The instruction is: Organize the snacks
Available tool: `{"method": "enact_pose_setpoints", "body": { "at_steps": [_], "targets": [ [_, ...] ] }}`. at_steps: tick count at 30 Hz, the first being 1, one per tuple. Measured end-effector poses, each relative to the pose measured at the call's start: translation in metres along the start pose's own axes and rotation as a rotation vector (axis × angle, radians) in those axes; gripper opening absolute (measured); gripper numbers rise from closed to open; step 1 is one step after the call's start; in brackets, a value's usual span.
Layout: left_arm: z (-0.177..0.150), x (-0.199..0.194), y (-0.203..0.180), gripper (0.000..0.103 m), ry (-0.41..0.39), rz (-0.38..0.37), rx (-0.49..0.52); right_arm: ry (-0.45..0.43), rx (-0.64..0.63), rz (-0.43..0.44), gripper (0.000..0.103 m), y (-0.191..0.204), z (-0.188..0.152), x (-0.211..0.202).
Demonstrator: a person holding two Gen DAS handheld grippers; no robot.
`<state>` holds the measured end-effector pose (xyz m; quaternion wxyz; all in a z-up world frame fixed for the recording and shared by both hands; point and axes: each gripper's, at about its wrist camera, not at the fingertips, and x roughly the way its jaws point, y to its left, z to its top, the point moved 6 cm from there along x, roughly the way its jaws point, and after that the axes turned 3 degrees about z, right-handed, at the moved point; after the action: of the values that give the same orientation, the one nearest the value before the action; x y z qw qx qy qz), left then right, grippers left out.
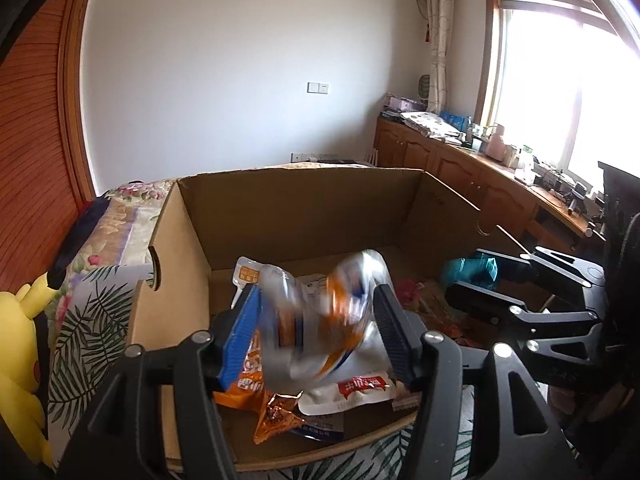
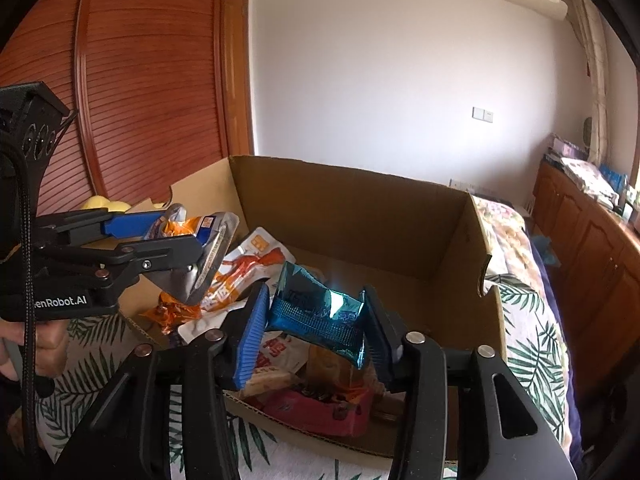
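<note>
An open cardboard box point(image 1: 300, 172) point(image 2: 352, 176) stands on a bed and holds several snack packs, among them an orange bag point(image 1: 276, 416), a white pouch with a red label point(image 1: 364, 390) and a pink pack point(image 2: 320, 408). My left gripper point(image 1: 316, 292) point(image 2: 188, 236) is over the box's left part. A silver and orange snack bag point(image 1: 320, 312) sits blurred between its open pads, loose. My right gripper point(image 2: 314, 292) point(image 1: 468, 276) hangs over the box's right part, open, with a shiny teal snack bag point(image 2: 320, 316) tilted between its pads.
The bed cover point(image 2: 528, 320) has a leaf and flower print. A yellow plush toy point(image 1: 20, 340) lies left of the box. Wooden cabinets point(image 1: 460, 168) with clutter on top run under the window at the right. A slatted wooden wardrobe point(image 2: 140, 80) stands behind. A hand point(image 2: 36, 344) grips the left tool.
</note>
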<state>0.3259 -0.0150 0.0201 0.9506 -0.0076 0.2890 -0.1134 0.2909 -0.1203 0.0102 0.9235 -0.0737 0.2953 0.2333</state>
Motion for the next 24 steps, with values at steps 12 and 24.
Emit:
{"method": "enact_pose_setpoints", "body": {
  "at_steps": [12, 24],
  "targets": [
    [-0.003, -0.025, 0.002, 0.071, -0.029, 0.031, -0.010, -0.028, 0.037, -0.018, 0.058, -0.002, 0.000, -0.019],
    [-0.015, -0.093, -0.010, 0.075, -0.080, 0.042, -0.005, -0.084, 0.048, -0.041, 0.064, 0.023, -0.005, -0.079]
  ]
}}
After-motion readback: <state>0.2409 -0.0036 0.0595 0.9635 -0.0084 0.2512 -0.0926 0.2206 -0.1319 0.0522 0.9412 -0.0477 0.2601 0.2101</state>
